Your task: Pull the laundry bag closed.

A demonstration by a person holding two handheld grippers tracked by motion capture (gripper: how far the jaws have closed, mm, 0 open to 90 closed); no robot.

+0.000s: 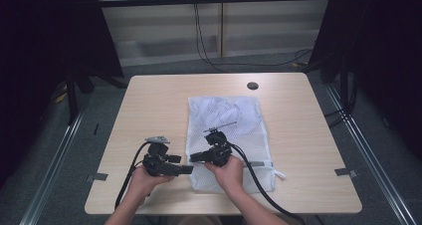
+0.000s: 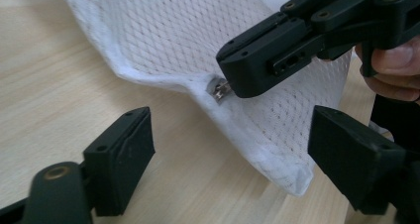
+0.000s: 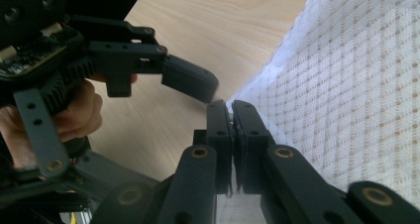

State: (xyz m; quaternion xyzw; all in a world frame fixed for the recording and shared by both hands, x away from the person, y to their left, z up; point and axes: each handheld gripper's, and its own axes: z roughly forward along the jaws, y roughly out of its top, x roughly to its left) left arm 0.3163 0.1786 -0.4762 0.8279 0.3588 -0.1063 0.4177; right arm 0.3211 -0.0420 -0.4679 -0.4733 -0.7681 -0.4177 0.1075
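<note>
A white mesh laundry bag lies flat on the wooden table, right of its middle. My right gripper points left at the bag's near left corner and is shut on the small metal zipper pull there, lifting the hem a little. The same grip appears in the right gripper view, where my right gripper pinches white cloth beside the mesh. My left gripper is open, one jaw on each side of that corner and touching nothing. From above, the left gripper sits just left of the bag.
A round cable hole sits near the table's far edge. Metal brackets are fixed at the near left and right edges. Cables run over the floor beyond the table, with dark curtains on both sides.
</note>
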